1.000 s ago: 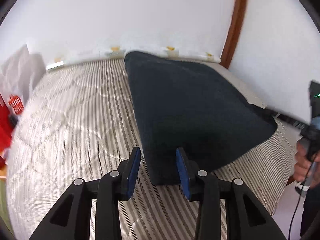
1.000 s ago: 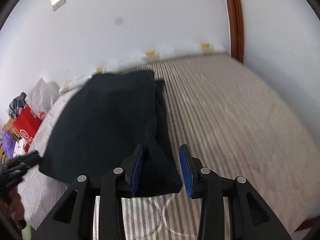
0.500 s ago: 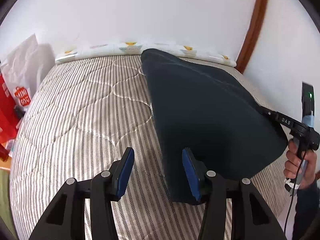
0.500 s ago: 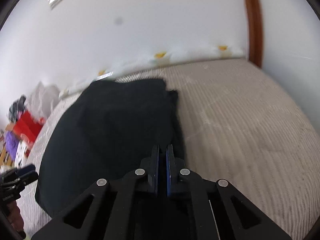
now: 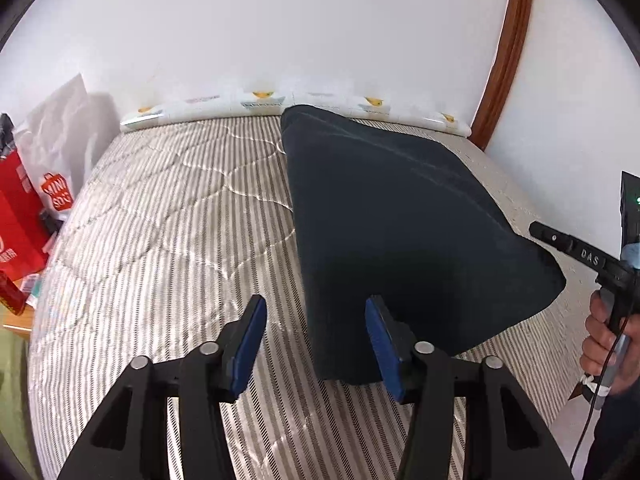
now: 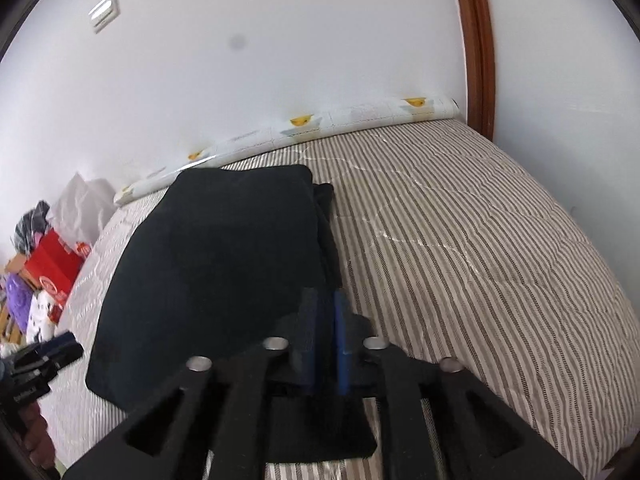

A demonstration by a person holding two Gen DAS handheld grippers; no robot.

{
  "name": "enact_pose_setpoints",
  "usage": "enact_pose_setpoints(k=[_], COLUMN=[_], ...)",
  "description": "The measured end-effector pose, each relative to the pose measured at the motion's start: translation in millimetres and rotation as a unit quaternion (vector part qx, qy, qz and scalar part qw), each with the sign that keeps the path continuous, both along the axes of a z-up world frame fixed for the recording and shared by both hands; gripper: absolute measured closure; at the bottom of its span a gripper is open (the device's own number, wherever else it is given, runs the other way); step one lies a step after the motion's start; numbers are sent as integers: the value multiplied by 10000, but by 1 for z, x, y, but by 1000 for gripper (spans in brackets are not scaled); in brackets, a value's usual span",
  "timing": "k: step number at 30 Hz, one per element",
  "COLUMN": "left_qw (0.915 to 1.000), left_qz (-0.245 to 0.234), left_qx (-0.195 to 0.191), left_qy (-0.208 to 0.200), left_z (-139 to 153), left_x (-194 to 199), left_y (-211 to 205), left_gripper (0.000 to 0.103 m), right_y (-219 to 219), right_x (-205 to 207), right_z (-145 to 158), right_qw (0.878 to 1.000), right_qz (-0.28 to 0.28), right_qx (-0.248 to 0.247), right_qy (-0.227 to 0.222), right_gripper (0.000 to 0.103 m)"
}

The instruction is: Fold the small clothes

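White walls behind, with a brown wooden door frame (image 5: 506, 54) in the corner and a striped quilted bed (image 5: 168, 216) filling both views. Along the far edge of the bed, a rolled white mat with yellow marks (image 6: 304, 128). Beside the bed on the left, red bags (image 5: 20, 224) and white paper. On the bed, lying folded: a dark garment (image 5: 392, 216), long axis running from the near edge toward the far wall, narrow end pointing at the wall, wider end nearest the cameras. From the right wrist view, a second layer of the same cloth peeking out along its right side. Left gripper (image 5: 316, 346) spread wide, holding nothing, right pad overlapping the garment's near left corner, left pad over bare quilt. Right gripper (image 6: 326, 344) pinched nearly closed on the garment's near right corner, dark cloth showing between the blue pads (image 6: 342, 344). Right hand (image 5: 604, 336) visible at the edge of the left wrist view, wrapped round the handle.
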State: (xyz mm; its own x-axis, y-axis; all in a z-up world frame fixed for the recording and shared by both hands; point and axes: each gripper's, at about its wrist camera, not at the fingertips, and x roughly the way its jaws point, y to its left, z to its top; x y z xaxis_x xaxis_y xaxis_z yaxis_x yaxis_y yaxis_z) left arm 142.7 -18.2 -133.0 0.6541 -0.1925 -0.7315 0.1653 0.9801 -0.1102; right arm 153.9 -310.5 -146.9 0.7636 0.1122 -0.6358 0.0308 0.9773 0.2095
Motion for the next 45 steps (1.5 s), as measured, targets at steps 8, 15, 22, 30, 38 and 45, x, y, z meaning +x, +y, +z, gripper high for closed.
enact_pose_setpoints(k=[8, 15, 22, 30, 38, 45], left_qw=[9997, 9998, 9996, 9991, 9987, 9990], left_qz=[160, 77, -47, -255, -220, -157], left_qx=[-114, -125, -257, -308, -425, -409], left_qy=[137, 137, 75, 131, 150, 117], left_z=[-5, -6, -6, -19, -18, -8], left_x=[-2, 17, 40, 57, 63, 49], left_y=[14, 15, 20, 16, 18, 16], left_gripper=[52, 51, 49, 49, 49, 49], right_y=[-6, 8, 17, 10, -12, -2], right_x=[16, 86, 160, 201, 187, 125], right_z=[3, 13, 2, -4, -1, 15], right_qw=[9997, 9984, 9958, 9940, 9970, 9956], right_qz=[116, 340, 323, 576, 348, 732], right_qx=[154, -33, 145, 647, 443, 112], right_qy=[156, 457, 845, 665, 532, 578], right_gripper=[66, 66, 66, 93, 98, 70])
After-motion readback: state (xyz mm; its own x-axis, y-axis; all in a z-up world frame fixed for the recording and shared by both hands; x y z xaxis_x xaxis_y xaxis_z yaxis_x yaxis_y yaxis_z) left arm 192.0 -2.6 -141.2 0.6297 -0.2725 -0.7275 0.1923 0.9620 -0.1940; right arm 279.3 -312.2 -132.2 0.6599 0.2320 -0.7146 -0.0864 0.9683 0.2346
